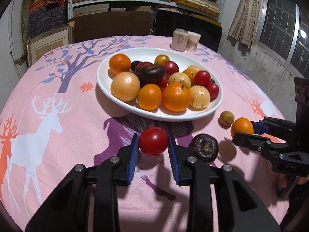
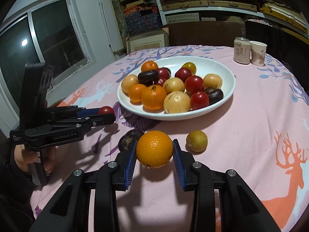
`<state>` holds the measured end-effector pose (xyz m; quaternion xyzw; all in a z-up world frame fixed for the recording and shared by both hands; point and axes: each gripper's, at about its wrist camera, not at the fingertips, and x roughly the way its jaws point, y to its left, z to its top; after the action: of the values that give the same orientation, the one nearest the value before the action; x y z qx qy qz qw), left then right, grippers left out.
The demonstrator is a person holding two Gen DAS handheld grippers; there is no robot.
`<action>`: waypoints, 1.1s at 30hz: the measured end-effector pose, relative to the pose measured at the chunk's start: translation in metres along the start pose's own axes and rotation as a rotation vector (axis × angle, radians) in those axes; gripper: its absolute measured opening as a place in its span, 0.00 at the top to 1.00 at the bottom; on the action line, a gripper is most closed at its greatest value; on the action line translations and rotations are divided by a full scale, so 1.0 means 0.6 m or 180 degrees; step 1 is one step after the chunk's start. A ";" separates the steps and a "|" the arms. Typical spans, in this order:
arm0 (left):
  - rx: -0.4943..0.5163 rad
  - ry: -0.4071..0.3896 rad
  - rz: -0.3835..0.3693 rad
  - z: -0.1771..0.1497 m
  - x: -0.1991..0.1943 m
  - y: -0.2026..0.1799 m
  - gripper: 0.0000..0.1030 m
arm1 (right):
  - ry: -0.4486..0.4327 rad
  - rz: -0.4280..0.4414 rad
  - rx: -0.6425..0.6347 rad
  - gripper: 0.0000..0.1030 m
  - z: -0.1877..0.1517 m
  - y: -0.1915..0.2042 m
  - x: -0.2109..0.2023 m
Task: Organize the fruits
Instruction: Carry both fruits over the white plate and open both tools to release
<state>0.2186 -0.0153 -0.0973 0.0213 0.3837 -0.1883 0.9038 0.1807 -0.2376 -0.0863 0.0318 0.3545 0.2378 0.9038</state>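
Left wrist view: red tomato (image 1: 153, 144) pinched between the blue pads of the left gripper (image 1: 153, 145), lifted off the pink tablecloth (image 1: 58, 135); white plate (image 1: 115, 98) of fruit straight ahead, just beyond the fingertips; dark fruit (image 1: 203, 148) lying loose to the right.

Right wrist view: orange (image 2: 154, 149) clamped in the right gripper (image 2: 154, 150), raised; same plate ahead and slightly right; small yellow-green fruit (image 2: 196, 141) just beside; both grippers seemingly about equally near.

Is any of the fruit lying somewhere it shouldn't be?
Two pieces lie loose on the tablecloth outside the white bowl: a dark purple fruit and a small yellowish fruit. Nothing looks spilled or broken.
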 end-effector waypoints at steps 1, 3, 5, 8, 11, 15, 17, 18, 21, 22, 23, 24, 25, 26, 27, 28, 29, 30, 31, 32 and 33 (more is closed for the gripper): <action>-0.0008 -0.0041 -0.0011 0.001 -0.005 0.000 0.71 | -0.0052 0.0002 0.0021 0.65 0.001 -0.002 -0.004; -0.0012 -0.0130 -0.0027 0.002 -0.017 0.001 0.71 | -0.0136 0.0005 0.0047 0.64 0.003 -0.004 -0.011; -0.0023 -0.0171 -0.0035 0.003 -0.023 0.001 0.71 | -0.0213 0.0002 0.0058 0.65 0.004 -0.005 -0.017; -0.0058 -0.0228 -0.0051 0.004 -0.030 0.004 0.71 | -0.0288 -0.0011 0.0050 0.65 0.007 -0.005 -0.023; -0.0092 -0.0299 -0.0063 0.008 -0.040 0.006 0.71 | -0.0427 -0.0036 0.0061 0.65 0.010 -0.005 -0.034; -0.0099 -0.0353 -0.0076 0.042 -0.044 0.005 0.71 | -0.0652 -0.0141 0.0142 0.65 0.042 -0.012 -0.050; -0.0077 -0.0323 -0.0051 0.069 -0.037 0.002 0.71 | -0.0674 -0.0187 0.0129 0.65 0.071 -0.012 -0.049; -0.0063 -0.0297 -0.0025 0.085 -0.030 0.000 0.71 | -0.0706 -0.0219 0.0104 0.65 0.090 -0.010 -0.049; -0.0138 -0.0264 -0.0016 0.133 -0.002 0.009 0.71 | -0.0781 -0.0293 -0.0008 0.65 0.141 -0.006 -0.039; -0.0195 -0.0232 -0.0035 0.151 0.011 0.015 0.71 | -0.0765 -0.0275 -0.0029 0.65 0.158 -0.006 -0.030; -0.0237 -0.0224 -0.0049 0.166 0.020 0.020 0.71 | -0.0749 -0.0281 -0.0062 0.65 0.171 -0.006 -0.020; -0.0265 -0.0222 -0.0041 0.178 0.029 0.023 0.71 | -0.0722 -0.0312 -0.0113 0.65 0.183 -0.006 -0.007; -0.0291 -0.0205 -0.0014 0.193 0.041 0.027 0.69 | -0.0683 -0.0365 -0.0176 0.65 0.192 -0.005 0.010; -0.0325 -0.0186 0.0004 0.203 0.054 0.031 0.58 | -0.0644 -0.0402 -0.0211 0.65 0.199 -0.006 0.026; -0.0365 -0.0162 0.0025 0.212 0.067 0.035 0.46 | -0.0605 -0.0420 -0.0220 0.65 0.204 -0.006 0.038; -0.0376 -0.0137 0.0069 0.218 0.078 0.037 0.44 | -0.0561 -0.0456 -0.0201 0.65 0.210 -0.011 0.054; -0.0375 -0.0110 0.0108 0.222 0.087 0.039 0.44 | -0.0552 -0.0501 -0.0195 0.64 0.211 -0.015 0.064; -0.0392 -0.0087 0.0131 0.223 0.092 0.041 0.44 | -0.0534 -0.0526 -0.0206 0.64 0.212 -0.017 0.074; -0.0436 -0.0090 0.0105 0.222 0.091 0.045 0.44 | -0.0525 -0.0518 -0.0215 0.61 0.212 -0.019 0.078; -0.0451 -0.0100 0.0086 0.219 0.087 0.048 0.44 | -0.0532 -0.0510 -0.0234 0.56 0.210 -0.018 0.077; -0.0451 -0.0125 0.0105 0.214 0.079 0.051 0.44 | -0.0555 -0.0507 -0.0245 0.54 0.207 -0.017 0.072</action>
<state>0.3477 -0.0260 -0.0431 -0.0401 0.3779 -0.1462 0.9134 0.2938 -0.2133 -0.0228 -0.0106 0.2666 0.1751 0.9477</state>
